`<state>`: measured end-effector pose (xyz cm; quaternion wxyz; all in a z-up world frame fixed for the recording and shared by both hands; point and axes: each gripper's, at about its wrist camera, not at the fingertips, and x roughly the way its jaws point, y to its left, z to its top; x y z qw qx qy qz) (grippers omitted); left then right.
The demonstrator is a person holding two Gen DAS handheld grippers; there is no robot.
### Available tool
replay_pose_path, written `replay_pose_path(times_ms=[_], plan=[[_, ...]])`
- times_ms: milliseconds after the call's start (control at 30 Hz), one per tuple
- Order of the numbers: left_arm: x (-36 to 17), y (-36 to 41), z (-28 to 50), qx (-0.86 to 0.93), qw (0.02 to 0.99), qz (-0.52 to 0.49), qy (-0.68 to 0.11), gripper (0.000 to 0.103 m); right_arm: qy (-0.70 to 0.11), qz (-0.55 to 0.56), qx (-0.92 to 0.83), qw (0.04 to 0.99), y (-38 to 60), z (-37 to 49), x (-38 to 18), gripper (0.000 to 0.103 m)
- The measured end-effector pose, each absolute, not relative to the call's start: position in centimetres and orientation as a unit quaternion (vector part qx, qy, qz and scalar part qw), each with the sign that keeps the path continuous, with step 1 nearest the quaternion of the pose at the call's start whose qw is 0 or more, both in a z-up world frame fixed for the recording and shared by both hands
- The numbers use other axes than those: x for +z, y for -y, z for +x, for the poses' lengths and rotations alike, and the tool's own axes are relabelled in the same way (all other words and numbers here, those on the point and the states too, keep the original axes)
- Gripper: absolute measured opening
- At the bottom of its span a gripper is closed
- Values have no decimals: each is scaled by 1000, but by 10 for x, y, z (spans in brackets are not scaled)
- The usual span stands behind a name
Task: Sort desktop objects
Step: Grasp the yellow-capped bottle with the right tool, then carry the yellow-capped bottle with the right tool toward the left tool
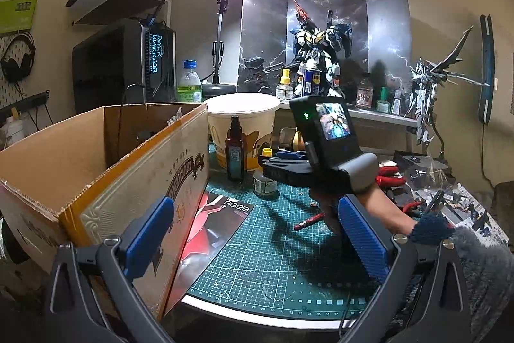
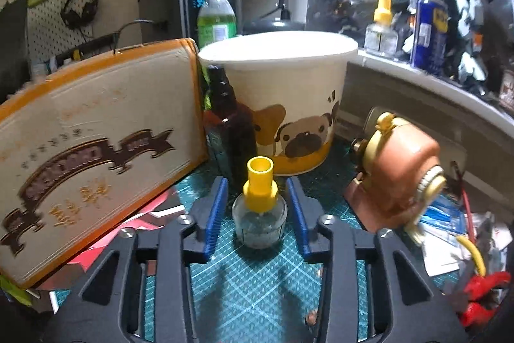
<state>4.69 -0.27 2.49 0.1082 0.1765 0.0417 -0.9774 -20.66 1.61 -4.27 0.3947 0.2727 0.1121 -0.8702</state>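
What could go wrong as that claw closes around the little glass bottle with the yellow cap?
The right claw straddles the small yellow-capped glass bottle without its pads touching; an off-centre squeeze might tip the round glass or let it slip. The tall brown spray bottle and pug-print tub stand just behind, so a forward nudge could knock them. The pencil sharpener crowds the right side.

"DARK WARRIOR" in glowing blue letters down the front of the black computer case (image 1: 154, 53) at left of centre, "RG29" in white on the dark booklet (image 1: 225, 214) lying on the green cutting mat (image 1: 273, 262), small ruler numbers along the mat's lower edge, gold lettering on the cardboard box (image 1: 144, 182) too ornate to read
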Motion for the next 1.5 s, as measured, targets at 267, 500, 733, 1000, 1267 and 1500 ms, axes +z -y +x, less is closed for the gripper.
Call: replay_pose_path(times_ms=[267,500,733,1000,1267,1500], plan=[[23,4,48,-976,105,185,-42,103,-91,284,-867,399,-19,-218,-45,15],[23,7,50,-977,101,184,-43,103,-85,274,-871,399,-34,-201,-28,15],[25,2,56,-982,74,171,-34,103,-96,261,-877,391,-74,-152,4,15],[26,-5,60,-989,19,147,-5,103,-97,280,-880,370,-131,-74,10,15],[25,-12,60,-989,-8,145,6,103,-83,302,-884,345,-168,-27,-14,15],[24,-20,60,-988,-23,156,5,103,-68,289,-892,342,-176,-21,-28,15]])
